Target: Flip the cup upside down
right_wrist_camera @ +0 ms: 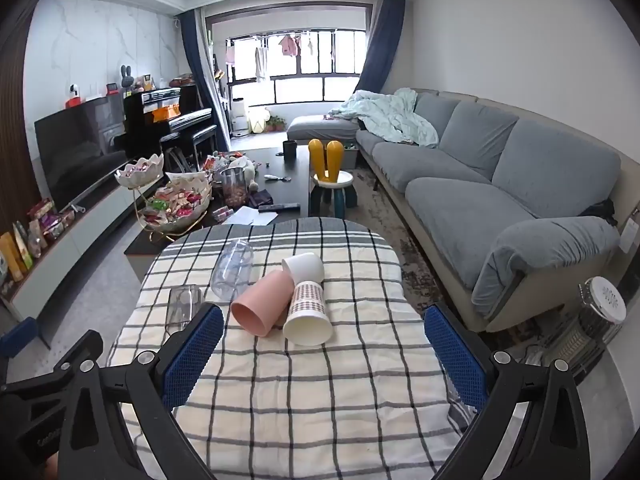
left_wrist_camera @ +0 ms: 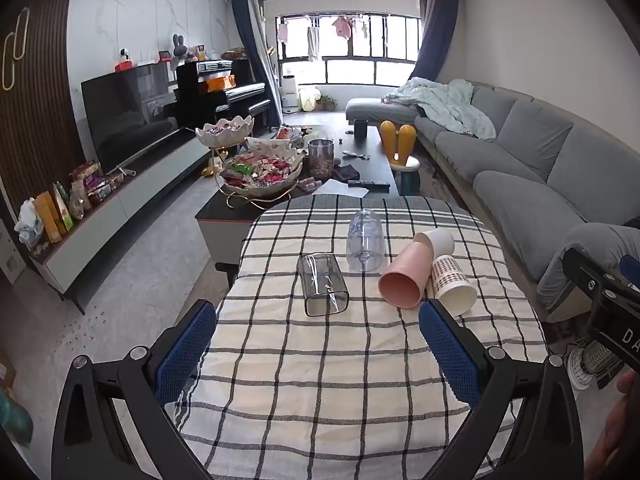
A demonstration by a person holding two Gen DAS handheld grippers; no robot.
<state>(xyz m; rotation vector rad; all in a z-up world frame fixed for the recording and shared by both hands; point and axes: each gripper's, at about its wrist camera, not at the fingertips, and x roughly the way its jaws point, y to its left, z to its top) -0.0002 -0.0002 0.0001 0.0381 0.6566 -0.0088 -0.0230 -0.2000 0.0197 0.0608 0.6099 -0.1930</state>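
Note:
Several cups lie on their sides on the checked tablecloth [left_wrist_camera: 320, 380]. In the left wrist view: a clear square cup [left_wrist_camera: 322, 284], a clear round cup [left_wrist_camera: 364, 246], a pink cup [left_wrist_camera: 406, 276], a white cup [left_wrist_camera: 438, 240] and a patterned paper cup [left_wrist_camera: 454, 284]. My left gripper [left_wrist_camera: 316, 328] is open and empty, just short of the square cup. In the right wrist view the pink cup [right_wrist_camera: 260, 304], patterned cup [right_wrist_camera: 306, 314], white cup [right_wrist_camera: 304, 268], clear round cup [right_wrist_camera: 232, 270] and square cup [right_wrist_camera: 182, 306] show. My right gripper [right_wrist_camera: 324, 334] is open and empty, near the patterned cup.
A dark coffee table [left_wrist_camera: 372, 160] with snack bowls [left_wrist_camera: 260, 176] stands beyond the small table. A grey sofa [right_wrist_camera: 500, 200] runs along the right. A TV unit [left_wrist_camera: 120, 200] is on the left. A heater [right_wrist_camera: 592, 320] stands at the right. The right gripper's body [left_wrist_camera: 604, 304] shows at the right edge.

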